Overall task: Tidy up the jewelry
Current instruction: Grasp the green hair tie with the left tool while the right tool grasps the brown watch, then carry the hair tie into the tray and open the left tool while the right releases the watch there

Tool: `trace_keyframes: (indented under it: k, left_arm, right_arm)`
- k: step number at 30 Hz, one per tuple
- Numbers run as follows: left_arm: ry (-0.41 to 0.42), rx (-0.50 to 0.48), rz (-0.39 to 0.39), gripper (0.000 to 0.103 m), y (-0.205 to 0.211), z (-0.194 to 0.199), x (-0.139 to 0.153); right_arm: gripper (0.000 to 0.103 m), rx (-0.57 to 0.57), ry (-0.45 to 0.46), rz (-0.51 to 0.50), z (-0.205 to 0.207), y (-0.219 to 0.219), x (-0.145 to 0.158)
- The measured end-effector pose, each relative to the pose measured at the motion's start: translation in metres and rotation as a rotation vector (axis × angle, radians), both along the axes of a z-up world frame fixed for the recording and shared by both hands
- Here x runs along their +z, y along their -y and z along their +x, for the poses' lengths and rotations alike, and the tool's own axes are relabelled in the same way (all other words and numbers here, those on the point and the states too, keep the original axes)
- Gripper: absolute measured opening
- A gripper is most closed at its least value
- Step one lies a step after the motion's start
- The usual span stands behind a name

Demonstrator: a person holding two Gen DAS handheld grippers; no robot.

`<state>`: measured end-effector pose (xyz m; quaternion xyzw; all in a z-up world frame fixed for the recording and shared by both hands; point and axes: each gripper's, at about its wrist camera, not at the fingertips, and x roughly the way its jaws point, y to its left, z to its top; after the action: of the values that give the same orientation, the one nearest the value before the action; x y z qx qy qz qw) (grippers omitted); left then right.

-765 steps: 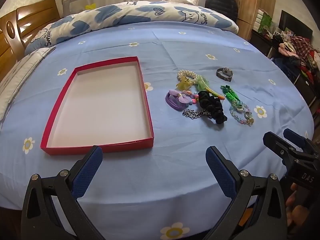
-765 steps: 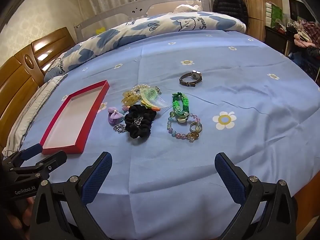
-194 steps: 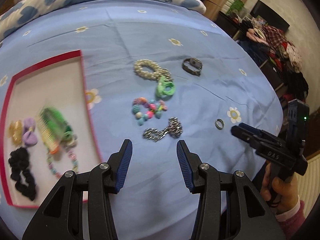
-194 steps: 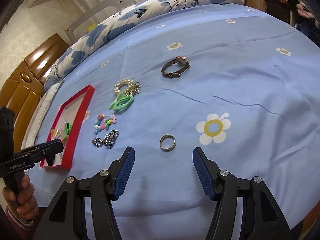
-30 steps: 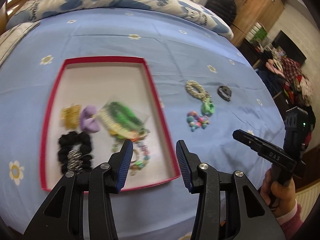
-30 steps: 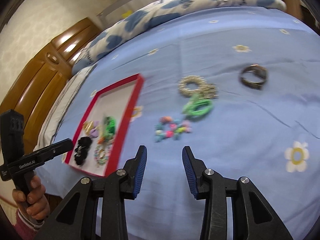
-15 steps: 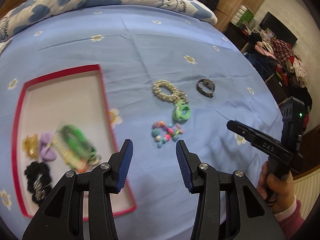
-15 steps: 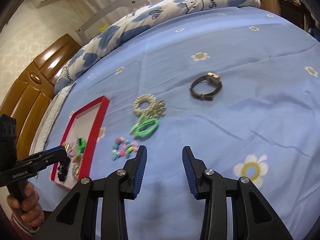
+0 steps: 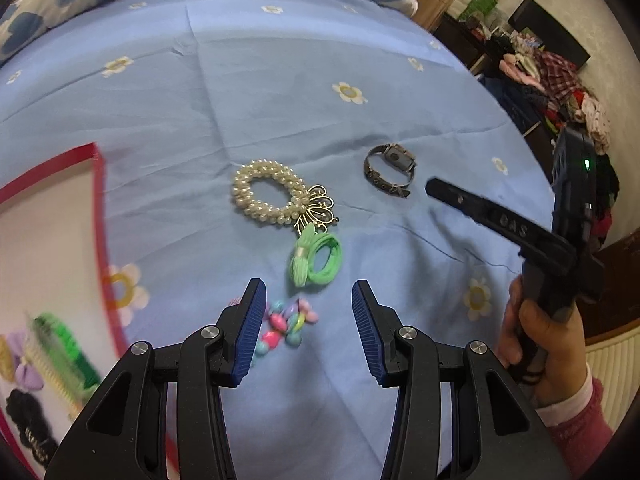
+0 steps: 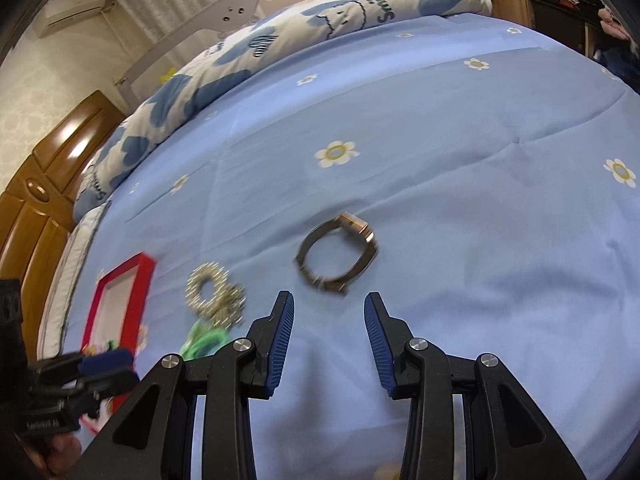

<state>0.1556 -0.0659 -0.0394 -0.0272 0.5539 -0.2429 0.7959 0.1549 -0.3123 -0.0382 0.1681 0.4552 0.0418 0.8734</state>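
My left gripper (image 9: 307,316) is open and empty just above the colourful bead bracelet (image 9: 285,326) on the blue bedsheet. Beyond it lie the green hair ties (image 9: 317,259), the pearl bracelet with a gold charm (image 9: 269,194) and the dark watch (image 9: 391,168). The red tray (image 9: 105,256) at the left holds a green comb (image 9: 60,354), a purple bow (image 9: 27,373) and a black scrunchie (image 9: 28,420). My right gripper (image 10: 327,340) is open and empty just short of the watch (image 10: 338,254). The pearl bracelet (image 10: 214,288) and the tray (image 10: 120,308) show to its left.
A folded blue-and-white quilt (image 10: 280,40) lies along the far side of the bed. A wooden headboard (image 10: 44,184) stands at the left. Piled clothes and a dark cabinet (image 9: 560,72) stand beyond the bed's right edge. The other gripper (image 9: 520,236) shows at the right.
Both grippers have moved forward and lower toward the bed. The left one has swung away from the tray to the bead bracelet. The right one has closed in on the watch.
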Motion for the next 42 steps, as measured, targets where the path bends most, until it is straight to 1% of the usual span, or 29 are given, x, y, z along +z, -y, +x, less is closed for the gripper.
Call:
trace_keyframes:
  k: [3, 7, 8, 9, 10, 11, 12, 13, 15, 18, 21, 26, 28, 35, 42]
  left_arm:
    - [-0.017, -0.012, 0.026, 0.043, 0.011, 0.008, -0.012]
    - [-0.046, -0.021, 0.046, 0.042, 0.019, 0.014, -0.027]
    - [-0.057, -0.022, 0.047, 0.038, 0.020, 0.015, -0.031]
    - [-0.065, -0.022, 0.046, 0.027, 0.020, 0.017, -0.034]
    - [-0.076, -0.023, 0.043, 0.021, 0.020, 0.018, -0.037]
    - [-0.079, -0.022, 0.040, 0.020, 0.020, 0.019, -0.038]
    - [-0.078, -0.020, 0.034, 0.015, 0.018, 0.019, -0.039]
    - [-0.079, -0.022, 0.027, 0.013, 0.018, 0.019, -0.038]
    - [-0.070, -0.026, 0.020, 0.011, 0.016, 0.017, -0.036]
    - [-0.048, -0.024, 0.014, 0.010, 0.010, 0.012, -0.028]
    - [-0.038, -0.007, -0.012, 0.010, 0.002, 0.006, -0.018]
    - [-0.010, 0.026, -0.050, 0.010, -0.019, -0.011, 0.005]
    - [-0.008, 0.042, -0.068, 0.010, -0.028, -0.015, 0.009]
    - [0.007, 0.108, -0.103, 0.010, -0.074, -0.043, 0.021]
    - [0.028, 0.183, -0.118, 0.010, -0.116, -0.065, 0.029]
  right_arm:
    - [0.038, -0.010, -0.019, -0.030, 0.018, 0.005, -0.011]
    - [0.037, 0.005, -0.029, -0.072, 0.036, 0.002, -0.021]
    - [0.036, 0.011, -0.034, -0.077, 0.039, 0.001, -0.024]
    - [0.036, 0.018, -0.039, -0.081, 0.042, 0.000, -0.027]
    - [0.035, 0.021, -0.040, -0.086, 0.045, -0.001, -0.029]
    - [0.028, 0.023, -0.039, -0.092, 0.046, -0.001, -0.030]
    - [0.022, 0.028, -0.035, -0.103, 0.047, -0.002, -0.031]
    - [0.013, 0.031, -0.033, -0.108, 0.047, -0.002, -0.031]
    - [0.010, 0.037, -0.030, -0.095, 0.046, -0.002, -0.030]
    - [0.009, 0.044, -0.024, -0.095, 0.041, -0.004, -0.028]
    - [0.009, 0.055, -0.020, -0.076, 0.030, -0.008, -0.025]
    - [0.009, 0.067, -0.008, -0.020, 0.004, -0.019, -0.013]
    - [0.009, 0.078, 0.002, 0.000, -0.005, -0.026, -0.007]
    - [0.009, 0.145, 0.033, 0.066, -0.036, -0.059, 0.013]
    - [0.009, 0.214, 0.041, 0.109, -0.057, -0.099, 0.022]
